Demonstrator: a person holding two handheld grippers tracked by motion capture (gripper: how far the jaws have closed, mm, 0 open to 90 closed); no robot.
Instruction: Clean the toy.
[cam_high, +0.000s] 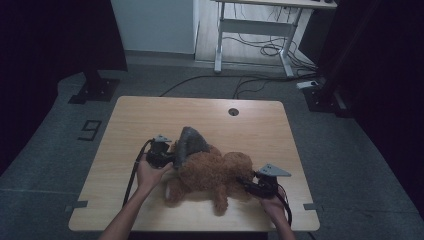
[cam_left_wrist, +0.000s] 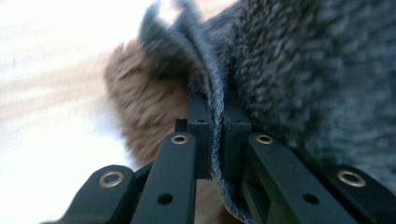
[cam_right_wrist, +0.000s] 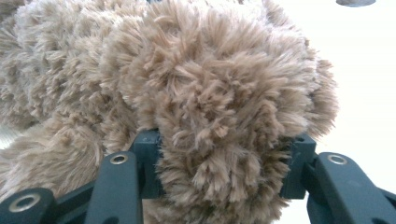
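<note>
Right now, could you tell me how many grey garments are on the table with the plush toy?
1: a grey knitted garment lies over the left end of the brown plush toy, its edge pinched in the left gripper. Others could be hidden under the toy.

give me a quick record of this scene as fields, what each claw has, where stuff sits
surface: wooden table
main item: brown plush toy, lying near the table's front edge
garment: grey knitted piece, over the toy's left end
left claw: shut on the knit's edge
right claw: closed on a fluffy limb at the toy's right end
table detail: round cable hole near the far edge
background: white desk frame, cables on floor
</note>
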